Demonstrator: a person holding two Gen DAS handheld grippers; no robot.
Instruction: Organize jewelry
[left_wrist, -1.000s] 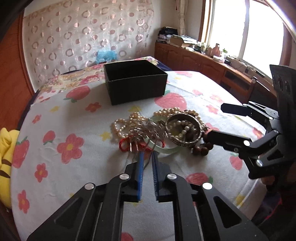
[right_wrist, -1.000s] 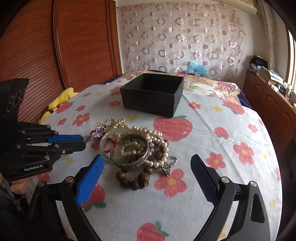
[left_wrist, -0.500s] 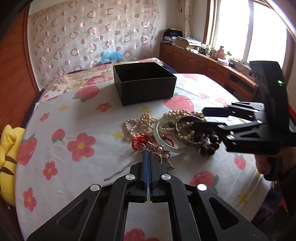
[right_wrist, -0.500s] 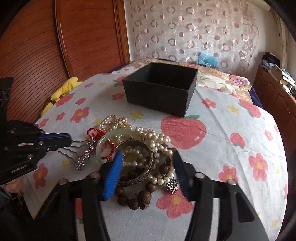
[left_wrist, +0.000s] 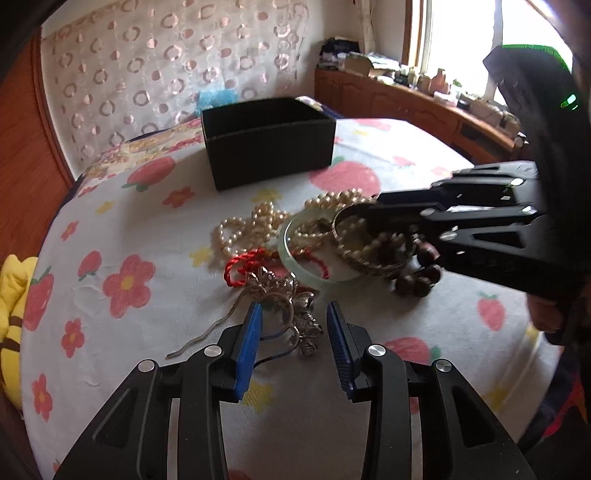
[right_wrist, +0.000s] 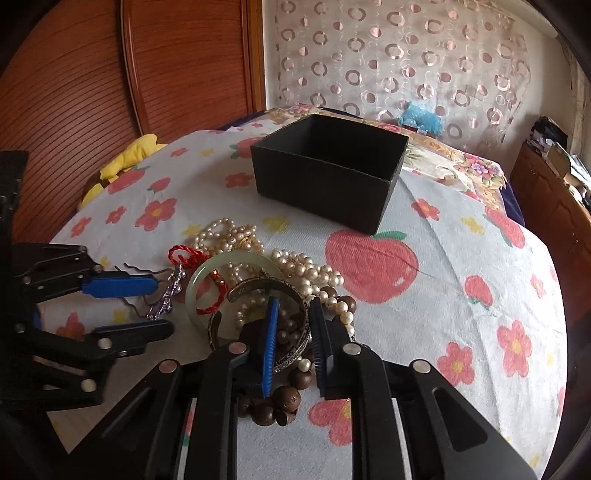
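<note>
A pile of jewelry lies on the flowered cloth: pearl strands (left_wrist: 251, 229), a jade bangle (left_wrist: 295, 258), a red cord (left_wrist: 240, 266), a silver hairpin (left_wrist: 291, 314), a metal cuff bangle (right_wrist: 295, 317) and brown wooden beads (right_wrist: 280, 402). The empty black box (left_wrist: 267, 142) stands behind the pile. My left gripper (left_wrist: 293, 332) is open, its fingers on either side of the silver hairpin. My right gripper (right_wrist: 293, 343) has its blue pads closed around the rim of the metal cuff bangle (left_wrist: 369, 258).
The round table's edge (right_wrist: 535, 369) curves close on the right. A yellow plush toy (left_wrist: 11, 325) sits off the left edge. A wooden cabinet (left_wrist: 406, 99) with clutter runs under the window. A wooden wardrobe (right_wrist: 166, 66) stands behind.
My left gripper has opened and let go of the silver hairpin, which now lies on the cloth. My right gripper has moved in and narrowed around the metal cuff bangle.
</note>
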